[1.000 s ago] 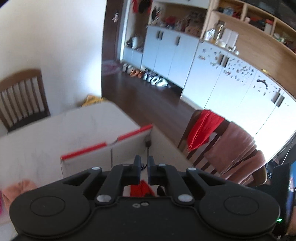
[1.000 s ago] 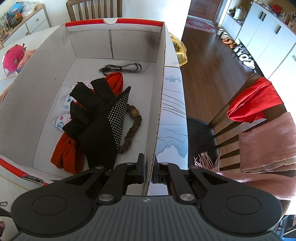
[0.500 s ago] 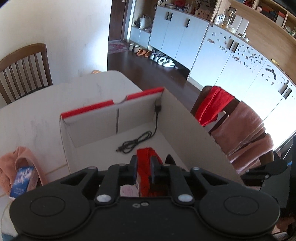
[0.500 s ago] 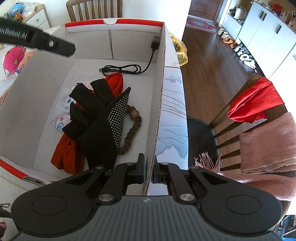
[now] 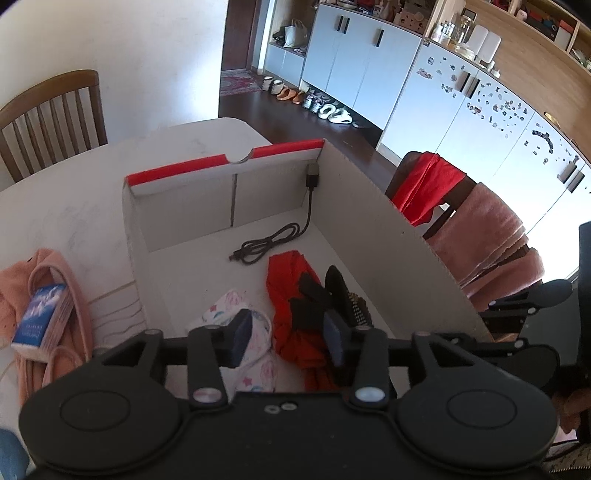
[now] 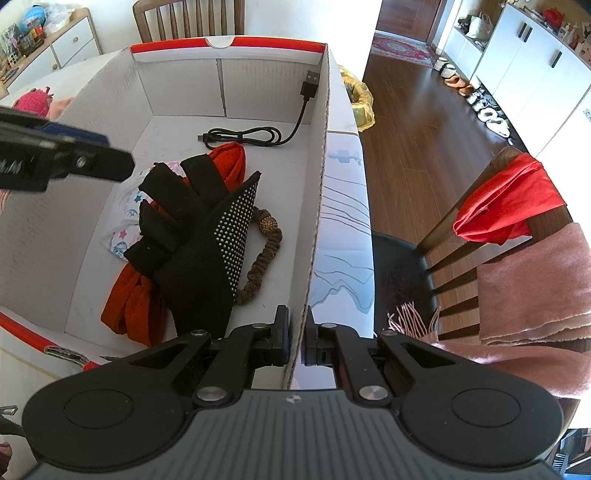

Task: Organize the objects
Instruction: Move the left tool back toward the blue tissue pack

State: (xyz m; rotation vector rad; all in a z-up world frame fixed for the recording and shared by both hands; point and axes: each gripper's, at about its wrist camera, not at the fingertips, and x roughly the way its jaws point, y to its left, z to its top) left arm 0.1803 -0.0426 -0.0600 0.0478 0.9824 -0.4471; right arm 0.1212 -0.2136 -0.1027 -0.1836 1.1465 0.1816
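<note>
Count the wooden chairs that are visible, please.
2: a bare slat-back chair behind the box's far end; a chair draped in red cloth on its right side. Others may be out of view.

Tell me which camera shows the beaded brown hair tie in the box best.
The right wrist view: the hair tie lies in the open on the box floor, partly tucked under the black studded cloth. In the left wrist view only a sliver shows behind the black cloth and the open left claw.
</note>
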